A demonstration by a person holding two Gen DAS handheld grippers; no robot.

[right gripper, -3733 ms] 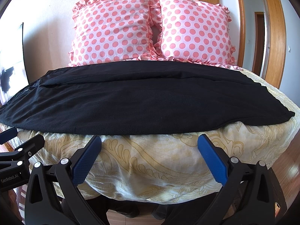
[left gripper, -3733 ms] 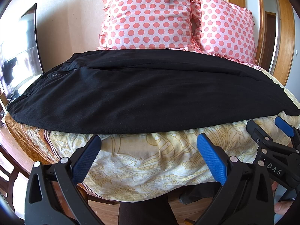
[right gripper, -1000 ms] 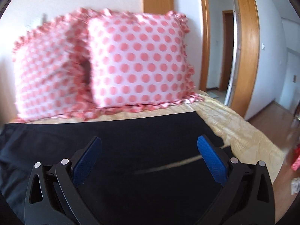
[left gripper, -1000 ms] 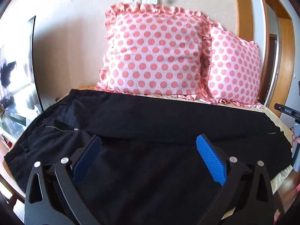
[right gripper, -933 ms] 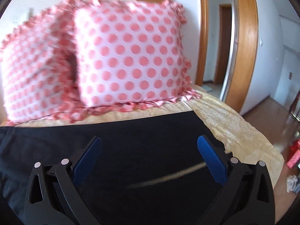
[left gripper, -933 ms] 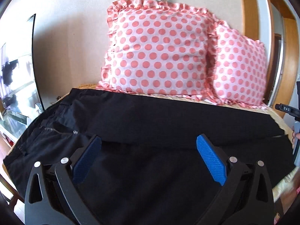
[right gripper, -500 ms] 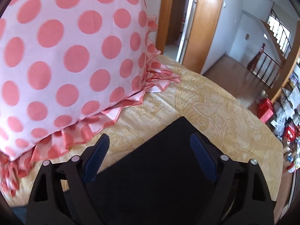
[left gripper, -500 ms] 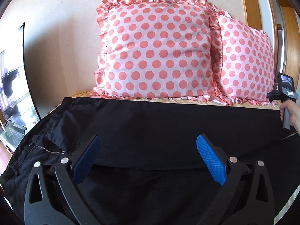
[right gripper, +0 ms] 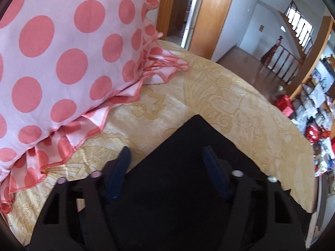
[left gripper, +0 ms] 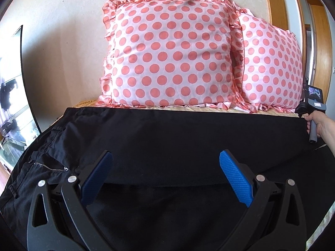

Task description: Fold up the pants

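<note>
Black pants (left gripper: 167,138) lie lengthwise across the bed, waistband and zipper at the left. My left gripper (left gripper: 165,175) hovers open just above the middle of the pants, with nothing clamped between its blue pads. At the far right of that view a hand (left gripper: 320,123) holds the other gripper's handle by the leg end. In the right wrist view my right gripper (right gripper: 167,167) points down at the hem corner of the pants (right gripper: 194,138). Its jaws are closing with the black cloth between them, and the pads do not visibly press on it.
Two pink polka-dot pillows (left gripper: 171,52) lean on the wall behind the pants, one close to the right gripper (right gripper: 52,41). The yellow patterned bedspread (right gripper: 230,96) ends just right of the hem. A wooden door frame (right gripper: 215,14) and a cluttered shelf (right gripper: 314,115) lie beyond.
The right gripper swung right and tipped down onto the hem corner, and its jaws narrowed. The left gripper moved forward over the pants, then held still.
</note>
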